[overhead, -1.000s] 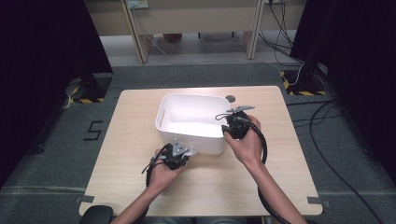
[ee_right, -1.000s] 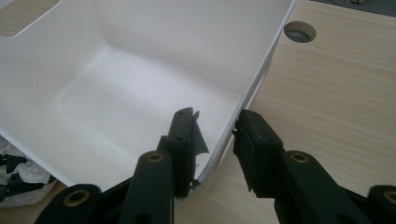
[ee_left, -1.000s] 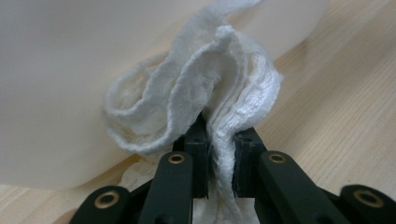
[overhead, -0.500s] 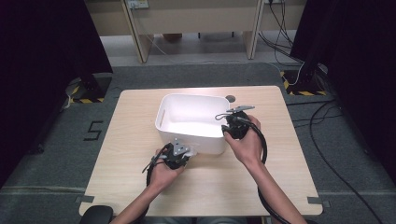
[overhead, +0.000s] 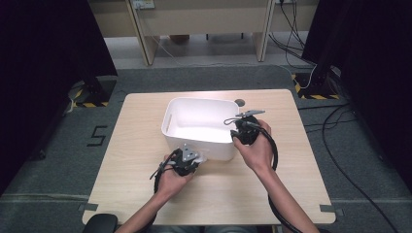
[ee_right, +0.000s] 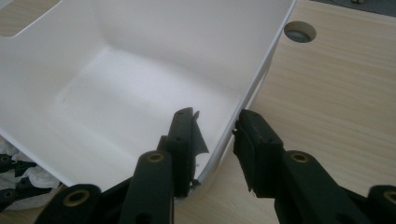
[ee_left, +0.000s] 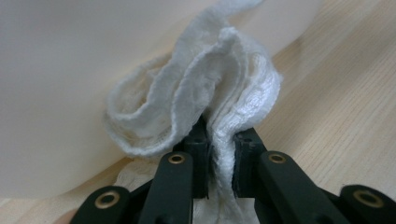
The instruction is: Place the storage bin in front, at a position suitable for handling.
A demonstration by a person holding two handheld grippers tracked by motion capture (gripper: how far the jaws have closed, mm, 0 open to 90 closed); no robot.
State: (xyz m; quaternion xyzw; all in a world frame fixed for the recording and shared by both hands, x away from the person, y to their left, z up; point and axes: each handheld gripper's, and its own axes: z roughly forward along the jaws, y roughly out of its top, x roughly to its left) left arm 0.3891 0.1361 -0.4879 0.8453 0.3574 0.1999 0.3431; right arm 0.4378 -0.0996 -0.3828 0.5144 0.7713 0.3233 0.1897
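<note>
High view: a white bin [overhead: 201, 127] sits near the middle of the wooden table [overhead: 136, 145], a round cable hole [overhead: 239, 102] just off its 1 o'clock corner. The left gripper [overhead: 194, 158], at the bin's 6 o'clock side, presses a white cloth [overhead: 203, 156] against the outer wall. In the left gripper view its jaws are clamped tight on that cloth [ee_left: 201, 107], which bunches up in folds above the pads and touches the bin wall [ee_left: 70, 70]. The right gripper [overhead: 236, 132] is at the bin's 4 o'clock corner. In the right gripper view its jaws straddle the bin rim [ee_right: 261, 79], one inside, one outside; the outer pad stands apart from the wall, so the jaws are not closed on it.
</note>
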